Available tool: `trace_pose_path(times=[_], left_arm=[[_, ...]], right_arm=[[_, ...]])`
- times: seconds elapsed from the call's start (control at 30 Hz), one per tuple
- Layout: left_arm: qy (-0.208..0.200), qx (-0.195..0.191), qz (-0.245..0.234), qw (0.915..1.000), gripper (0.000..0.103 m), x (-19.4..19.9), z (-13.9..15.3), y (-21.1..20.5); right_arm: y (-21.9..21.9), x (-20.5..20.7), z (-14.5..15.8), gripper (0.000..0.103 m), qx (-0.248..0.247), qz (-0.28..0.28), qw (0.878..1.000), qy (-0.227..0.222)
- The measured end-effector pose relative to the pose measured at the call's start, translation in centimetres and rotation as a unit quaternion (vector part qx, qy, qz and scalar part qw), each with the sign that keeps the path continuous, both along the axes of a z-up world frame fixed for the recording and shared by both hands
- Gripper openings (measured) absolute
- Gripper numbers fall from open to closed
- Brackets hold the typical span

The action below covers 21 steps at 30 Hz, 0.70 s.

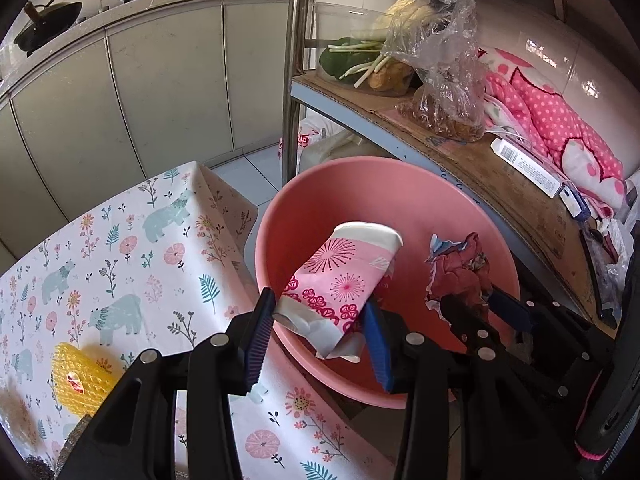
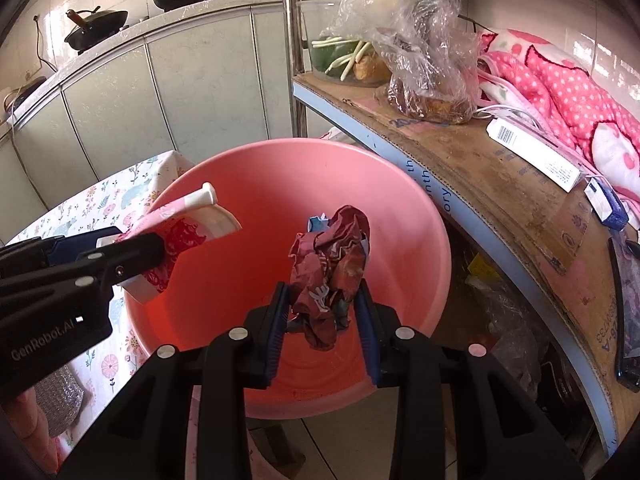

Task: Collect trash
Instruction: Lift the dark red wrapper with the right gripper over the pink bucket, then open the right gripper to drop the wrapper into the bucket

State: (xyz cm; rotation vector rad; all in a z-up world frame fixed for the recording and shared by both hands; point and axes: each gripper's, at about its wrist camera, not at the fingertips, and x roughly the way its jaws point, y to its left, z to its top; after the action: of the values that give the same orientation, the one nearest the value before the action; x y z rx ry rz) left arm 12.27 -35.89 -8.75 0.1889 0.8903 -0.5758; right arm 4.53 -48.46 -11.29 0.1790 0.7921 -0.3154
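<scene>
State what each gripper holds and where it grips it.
Left gripper clamps the crushed pink paper cup at its flattened base end. Right gripper pinches the crumpled red wrapper across its lower half.

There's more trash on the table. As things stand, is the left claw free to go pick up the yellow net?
Probably not yet: the left claw is shut on the paper cup over the pink basin. The yellow net lies uncovered on the table.

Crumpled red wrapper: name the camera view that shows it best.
The right wrist view. There the crumpled red wrapper sits centre frame, pinched in the right tool over the pink basin. In the left wrist view it appears smaller and off to the right, its lower part hidden behind the right tool.
</scene>
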Motion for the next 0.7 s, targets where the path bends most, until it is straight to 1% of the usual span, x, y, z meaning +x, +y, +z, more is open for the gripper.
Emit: trace_pose_path(times=[0.1, 0.2, 0.23, 0.37, 0.5, 0.7], left_arm=[[0.008, -0.002, 0.003, 1.0, 0.043, 0.1, -0.1, 0.0], [0.016, -0.006, 0.007, 0.9998, 0.046, 0.4, -0.2, 0.2], [0.019, -0.009, 0.009, 0.9997, 0.047, 0.5, -0.2, 0.3], [0.028, -0.013, 0.011, 0.9995, 0.048, 0.7, -0.3, 0.5], [0.026, -0.019, 0.012, 0.9994, 0.048, 0.5, 0.1, 0.8], [0.018, -0.034, 0.014, 0.9992, 0.049, 0.0, 1.4, 1.5]], right_arm=[[-0.1, 0.2, -0.2, 0.034, 0.001, -0.003, 1.0, 0.005], [-0.1, 0.3, -0.3, 0.034, 0.002, -0.005, 1.0, 0.006], [-0.1, 0.3, -0.4, 0.037, 0.004, -0.005, 1.0, 0.006], [-0.2, 0.3, -0.4, 0.041, 0.006, -0.006, 1.0, 0.006], [-0.3, 0.2, -0.5, 0.042, 0.01, -0.008, 1.0, 0.006], [-0.4, -0.1, -0.2, 0.043, 0.016, -0.008, 1.0, 0.002]])
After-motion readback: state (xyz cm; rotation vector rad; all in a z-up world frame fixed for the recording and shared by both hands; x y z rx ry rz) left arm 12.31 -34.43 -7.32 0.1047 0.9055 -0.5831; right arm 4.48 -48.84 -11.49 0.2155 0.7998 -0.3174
